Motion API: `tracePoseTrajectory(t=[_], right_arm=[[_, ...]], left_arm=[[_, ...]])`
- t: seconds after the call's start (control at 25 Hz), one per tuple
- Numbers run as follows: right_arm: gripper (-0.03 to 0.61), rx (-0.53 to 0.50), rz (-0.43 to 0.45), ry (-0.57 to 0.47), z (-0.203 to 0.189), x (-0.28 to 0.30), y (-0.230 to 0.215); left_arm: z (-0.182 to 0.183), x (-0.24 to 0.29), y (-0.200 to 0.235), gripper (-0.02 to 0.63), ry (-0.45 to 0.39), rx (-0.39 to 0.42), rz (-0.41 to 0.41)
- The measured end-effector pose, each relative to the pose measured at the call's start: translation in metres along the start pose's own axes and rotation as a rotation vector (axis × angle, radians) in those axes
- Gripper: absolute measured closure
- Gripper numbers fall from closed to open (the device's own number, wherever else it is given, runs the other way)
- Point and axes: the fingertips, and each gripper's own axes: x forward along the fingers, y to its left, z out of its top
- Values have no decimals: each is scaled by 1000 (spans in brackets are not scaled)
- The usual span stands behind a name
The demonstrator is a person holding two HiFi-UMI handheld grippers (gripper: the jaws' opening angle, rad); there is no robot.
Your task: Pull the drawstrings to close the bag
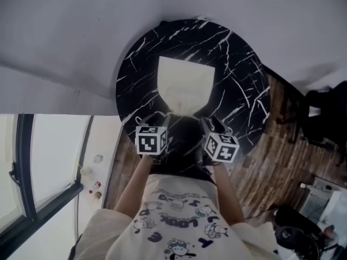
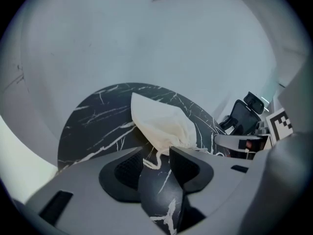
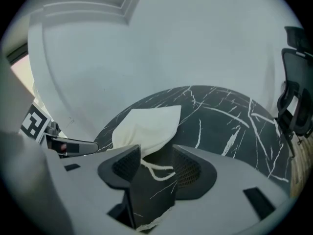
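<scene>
Head view: the bag point(image 1: 184, 88) lies flat on the round black table point(image 1: 246, 58), with its bunched neck pointing at the person. The left gripper point(image 1: 157, 118) and right gripper point(image 1: 209, 123) hover on either side of that neck. It looks mostly cinched to me, so the job seems nearly done.

Left gripper view: the fingers are spread and pinching nothing. The left cord point(image 2: 152, 160) lies slack on the table in the gap between them, touching neither pad as far as I can see. Since nothing holds tension, the neck could relax back open. And if the jaws close from here a bit off line, they could grab air or nip the bag fabric just beyond.

Right gripper view: same deal, fingers wide apart. The right cord point(image 3: 157, 171) curls loose between them, ungripped. That loop is floppy, so a pinch could catch only one strand. Also, the table looks slick and the bag light. If only one side gets a grip and pulls, I'd bet the bag just slides instead of tightening.
</scene>
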Motion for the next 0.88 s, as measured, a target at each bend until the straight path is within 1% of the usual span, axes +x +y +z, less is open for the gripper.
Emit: tracePoseTrajectory(t=[0.08, 0.12, 0.2, 0.28, 0.36, 0.44, 0.48, 0.56, 0.6, 0.68, 0.8, 0.88], right_arm=[[370, -50, -15, -65, 18, -12, 5], [383, -77, -22, -99, 28, -17, 10], [405, -128, -28, -173, 48, -29, 23], [446, -168, -11, -263, 68, -43, 41], [463, -209, 10, -371, 88, -62, 61], [472, -252, 30, -476, 105, -83, 80], [474, -274, 35, -517, 112, -93, 89], [479, -309, 37, -586, 124, -111, 102], [486, -324, 38, -621, 131, -119, 108], [492, -345, 46, -678, 140, -130, 116], [492, -352, 53, -717, 142, -141, 123], [504, -358, 51, -731, 139, -146, 126]], left_arm=[[13, -12, -2, 413, -58, 82, 31], [21, -18, -5, 413, -90, 125, 46], [40, -34, -15, 416, -183, 195, 62], [63, -56, -28, 447, -319, 241, 57], [88, -87, -43, 490, -493, 278, 43], [110, -120, -58, 499, -662, 351, 55], [118, -134, -65, 500, -724, 407, 77], [129, -157, -77, 509, -818, 516, 120], [134, -164, -82, 514, -854, 542, 130], [138, -169, -85, 526, -893, 532, 132], [136, -170, -83, 534, -893, 480, 128], [132, -171, -79, 535, -888, 425, 121]])
